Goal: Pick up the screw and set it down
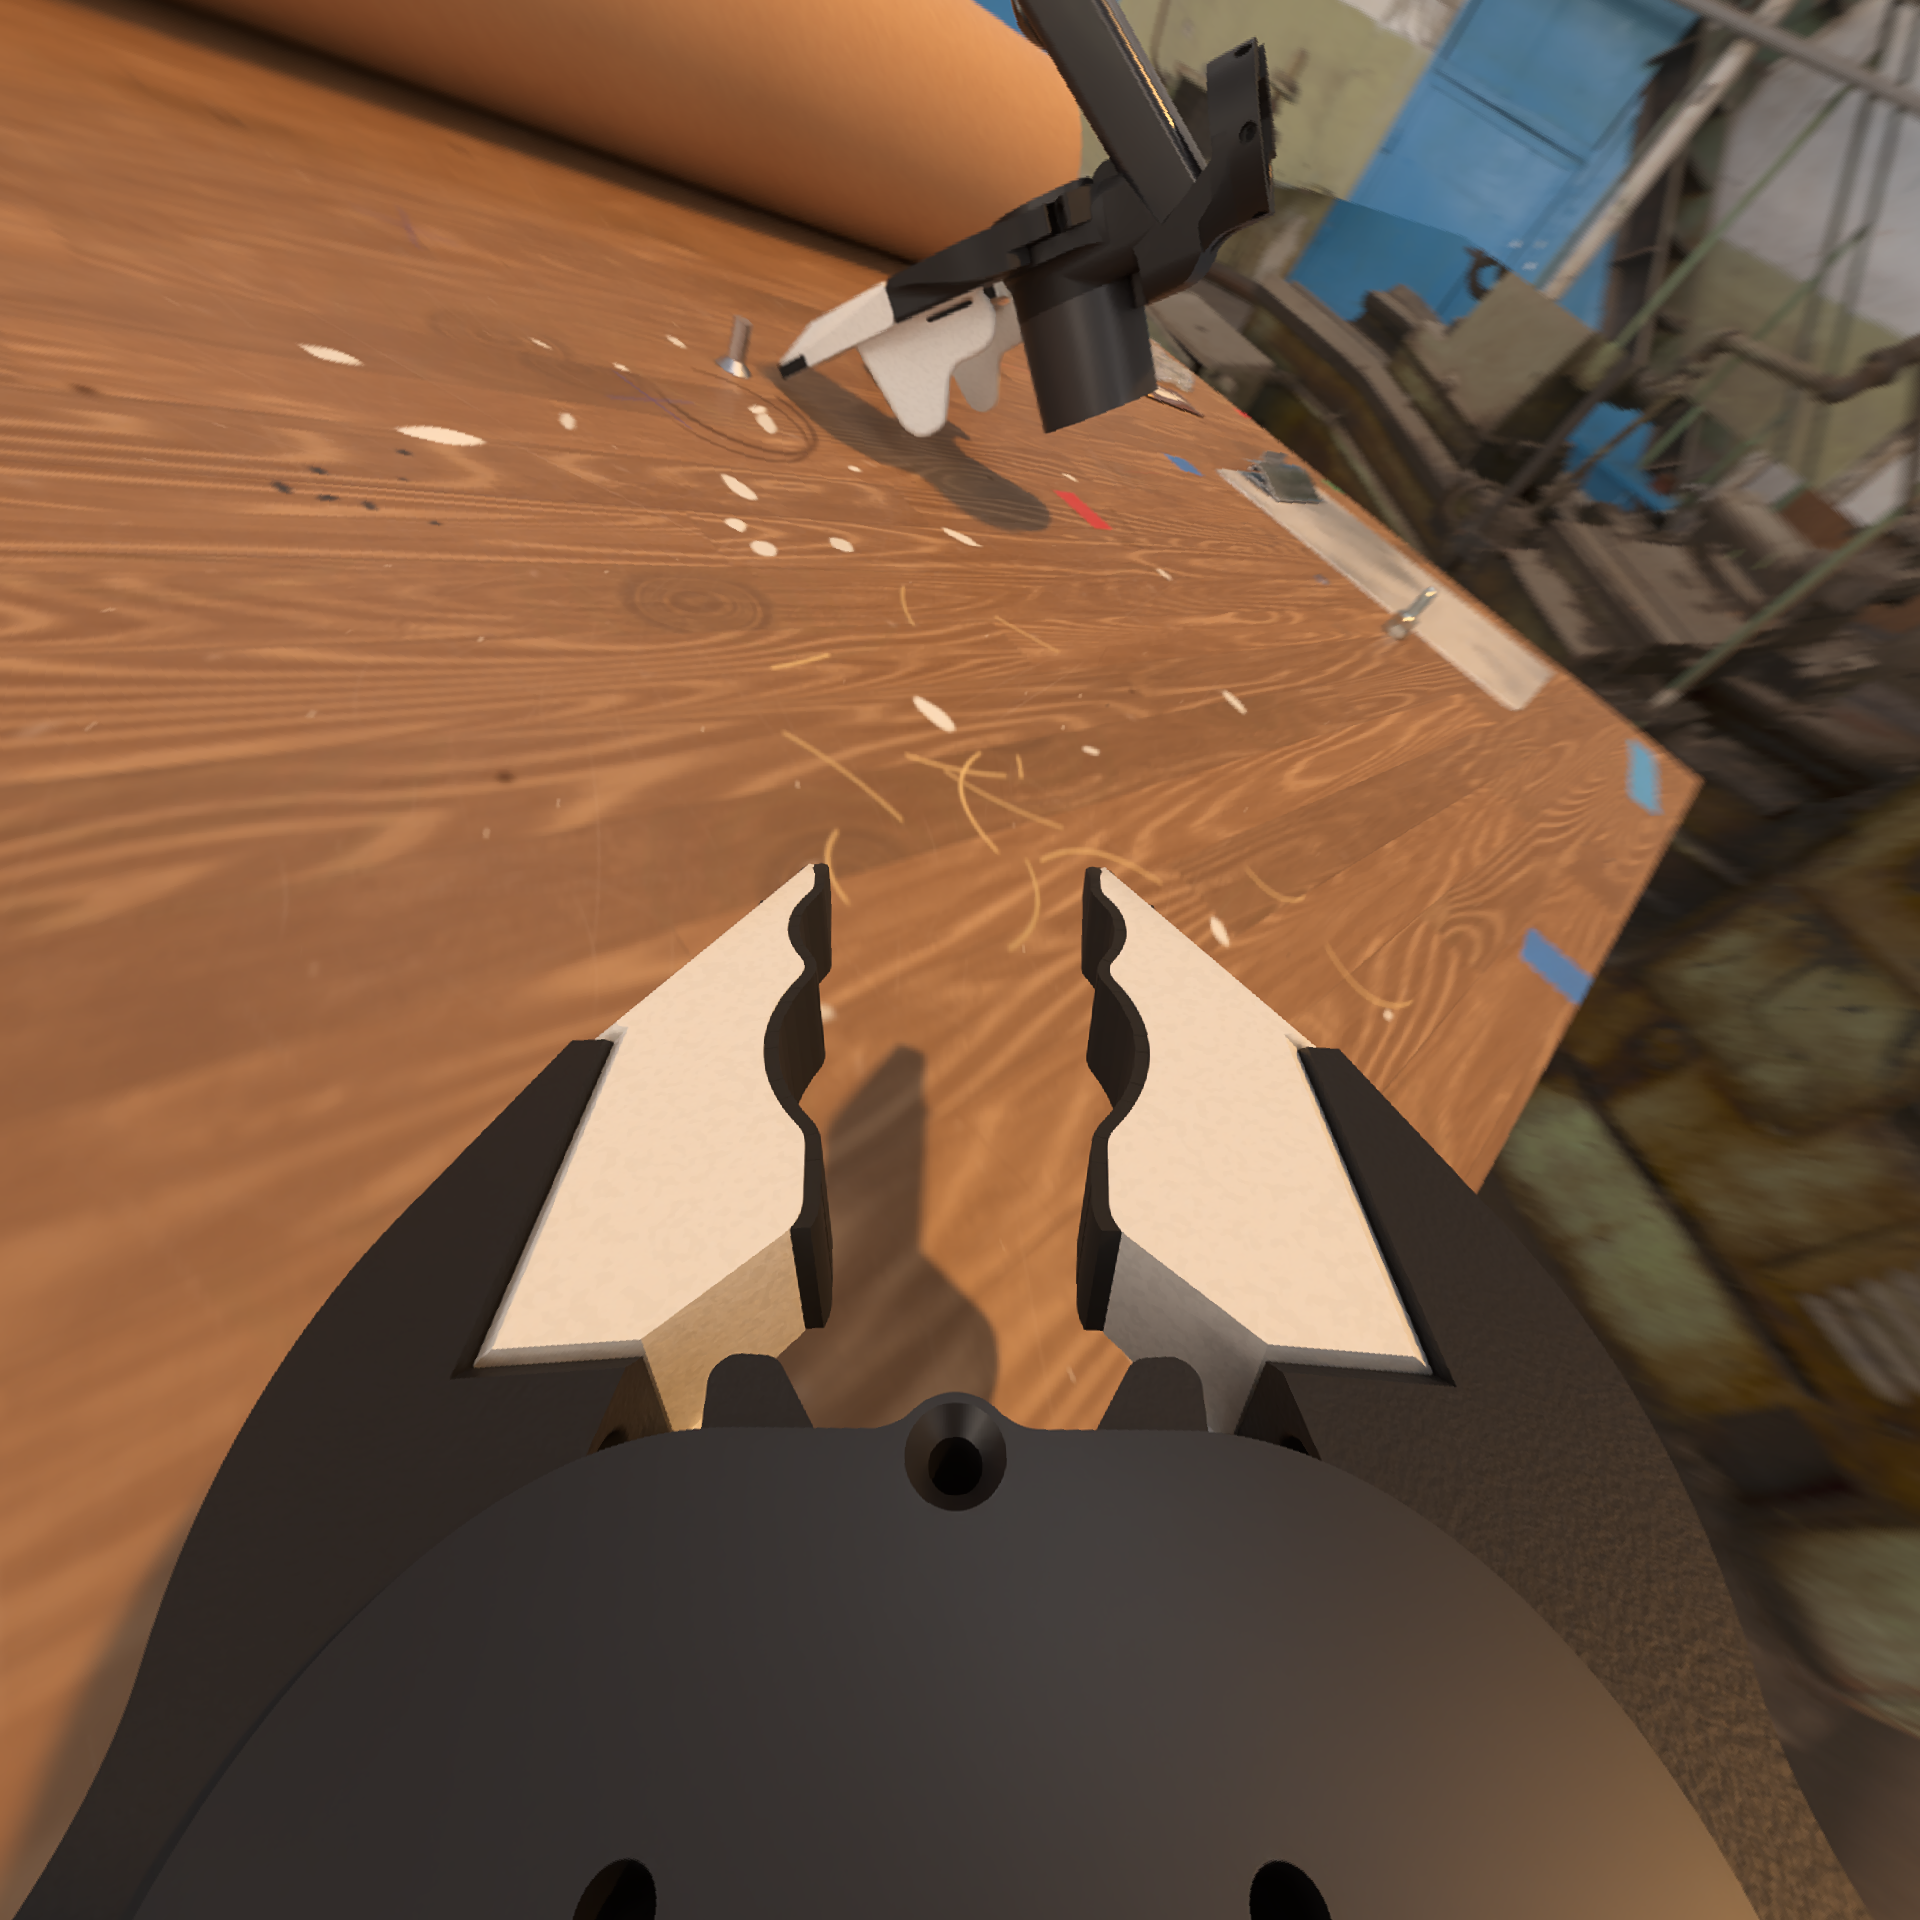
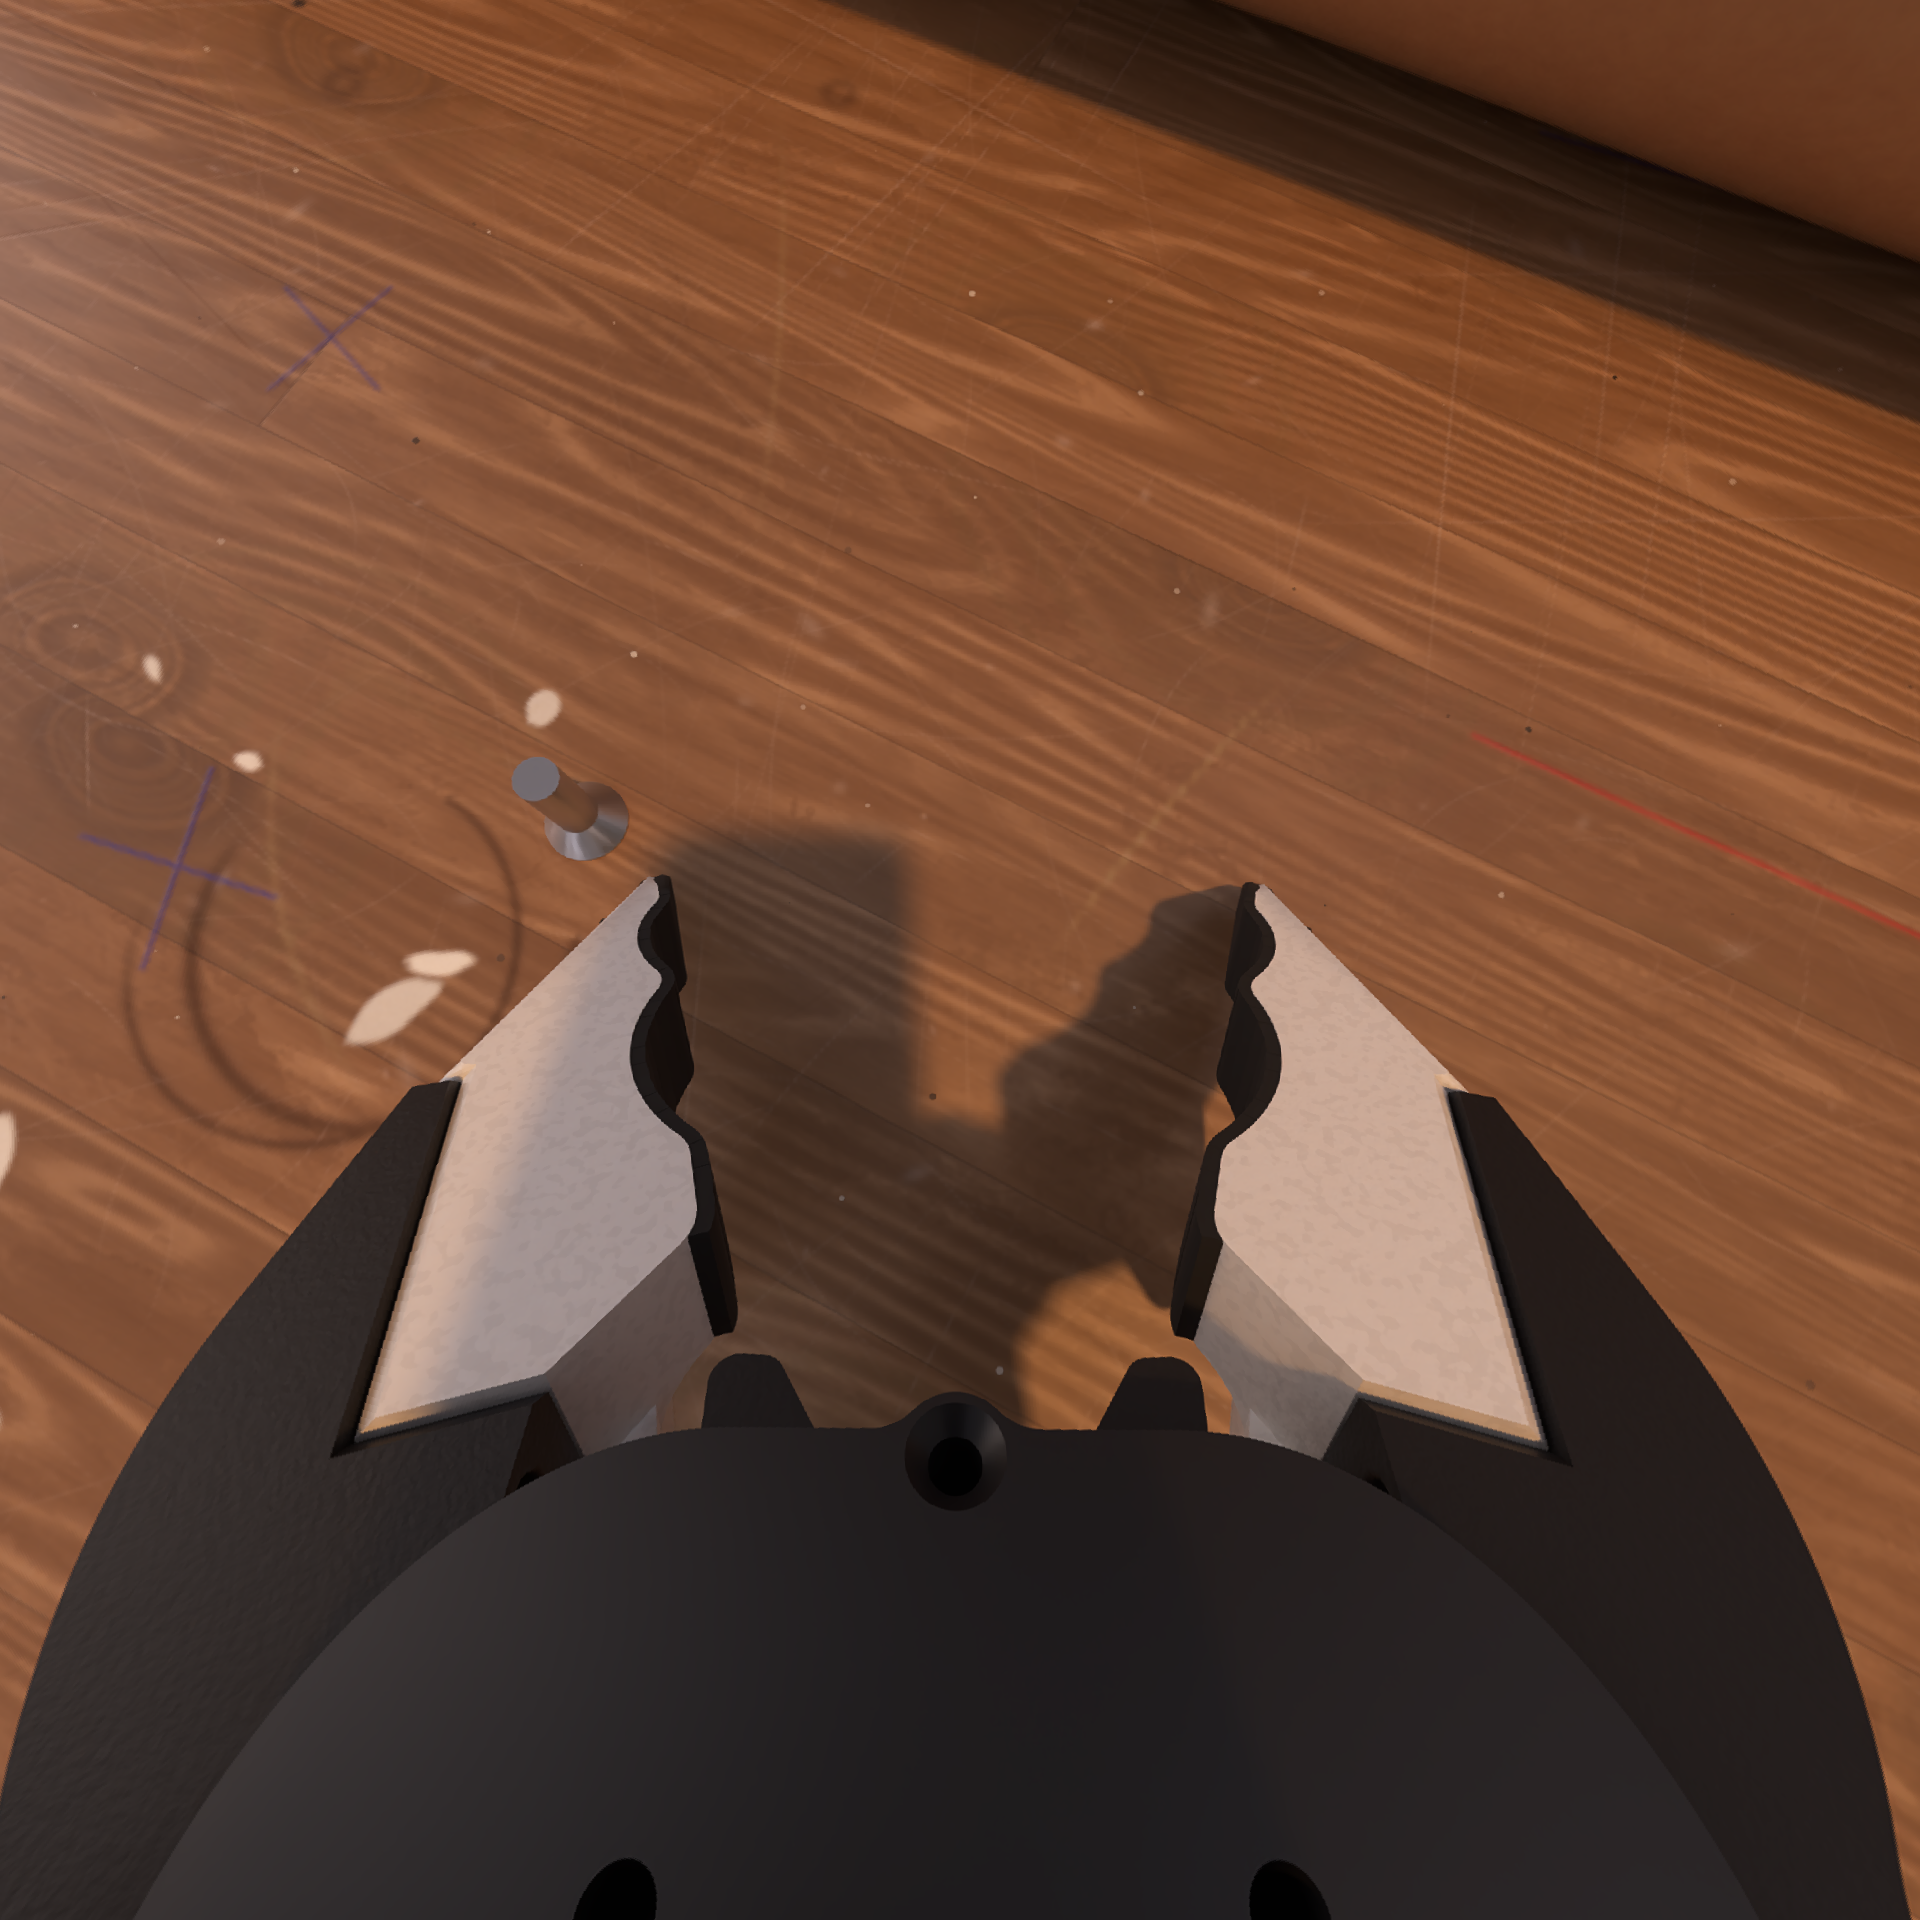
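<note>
A small metal screw (image 2: 569, 810) stands head-down on the wooden table (image 2: 1039, 520), its shank pointing up. It also shows far off in the left wrist view (image 1: 737, 351). My right gripper (image 2: 954, 883) is open and empty, low over the table, with the screw just beyond and left of its left fingertip (image 2: 649, 914). In the left wrist view the right gripper (image 1: 795, 366) has its tip close to the right of the screw. My left gripper (image 1: 956, 883) is open and empty, far from the screw, above the table.
White flecks, wood shavings and pen marks dot the table (image 1: 416, 727). A large brown roll (image 1: 727, 114) lies along the far side. A metal ruler (image 1: 1392, 582) and blue tape bits (image 1: 1553, 961) lie near the table's right edge, beyond which is workshop machinery.
</note>
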Available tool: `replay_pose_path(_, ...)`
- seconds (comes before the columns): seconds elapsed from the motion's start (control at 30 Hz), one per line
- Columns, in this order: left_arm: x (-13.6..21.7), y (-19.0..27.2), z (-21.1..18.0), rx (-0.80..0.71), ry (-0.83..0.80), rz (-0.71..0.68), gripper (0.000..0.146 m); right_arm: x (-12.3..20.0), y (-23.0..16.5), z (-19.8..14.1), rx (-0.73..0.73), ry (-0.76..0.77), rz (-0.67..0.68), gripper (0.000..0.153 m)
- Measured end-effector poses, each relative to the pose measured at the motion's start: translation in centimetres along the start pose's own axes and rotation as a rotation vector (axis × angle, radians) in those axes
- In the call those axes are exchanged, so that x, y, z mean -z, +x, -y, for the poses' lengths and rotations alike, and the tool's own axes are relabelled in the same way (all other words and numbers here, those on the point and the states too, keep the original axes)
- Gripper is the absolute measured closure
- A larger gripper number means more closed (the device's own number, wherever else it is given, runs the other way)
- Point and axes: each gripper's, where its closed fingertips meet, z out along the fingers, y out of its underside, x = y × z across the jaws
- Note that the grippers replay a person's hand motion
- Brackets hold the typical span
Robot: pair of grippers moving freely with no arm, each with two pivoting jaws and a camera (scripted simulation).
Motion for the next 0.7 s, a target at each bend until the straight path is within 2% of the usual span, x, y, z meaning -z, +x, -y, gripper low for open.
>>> replay_pose_path(0.1, -1.7, -1.7, 2.4, 0.038, -0.05, -0.074, 0.096, 0.0, 0.0, 0.0, 0.0, 0.0, 0.0, 0.047)
replay_pose_path(0.3, -3.9, -5.1, 7.1, -0.054, -0.073, -0.059, 0.093, 0.0, 0.0, 0.0, 0.0, 0.0, 0.0, 0.047)
replay_pose_path(0.43, -4.2, -4.4, 8.6, -0.058, -0.102, -0.114, 0.089, 0.0, 0.0, 0.0, 0.0, 0.0, 0.0, 0.047)
replay_pose_path(0.7, -4.7, -4.3, 9.7, -0.237, -0.126, -0.091, 0.085, 0.0, 0.0, 0.0, 0.0, 0.0, 0.0, 0.047)
